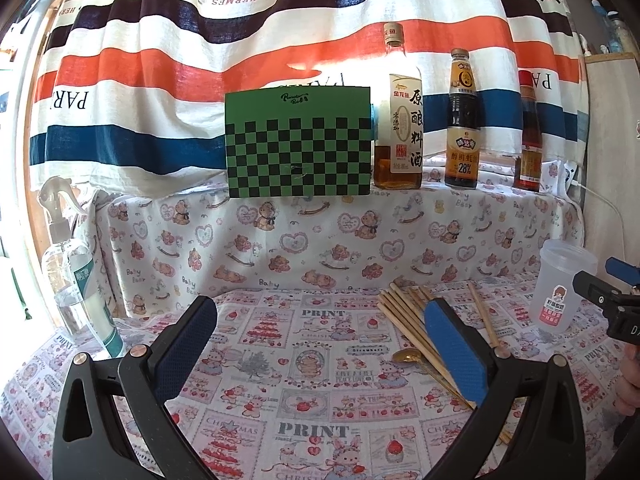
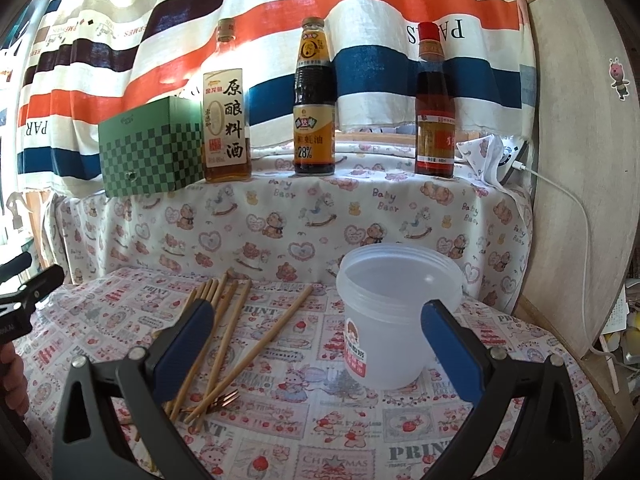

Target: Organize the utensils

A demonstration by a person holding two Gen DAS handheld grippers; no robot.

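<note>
Several wooden chopsticks [image 1: 404, 316] lie in a loose pile on the printed tablecloth, with a gold spoon [image 1: 404, 357] among them. In the right wrist view the chopsticks [image 2: 228, 332] lie left of centre, with a copper fork [image 2: 224, 398] at their near ends. A translucent plastic cup [image 2: 394, 316] stands upright and empty to their right; it also shows in the left wrist view [image 1: 564, 286]. My left gripper [image 1: 320, 344] is open and empty, its right finger over the chopsticks. My right gripper [image 2: 316, 344] is open and empty, just before the cup.
A green checkered box [image 1: 298, 142] and three sauce bottles [image 1: 402, 120] stand on a raised ledge at the back, before a striped curtain. A spray bottle [image 1: 76, 272] stands at the left. A white cable [image 2: 576, 208] hangs at the right by a wooden panel.
</note>
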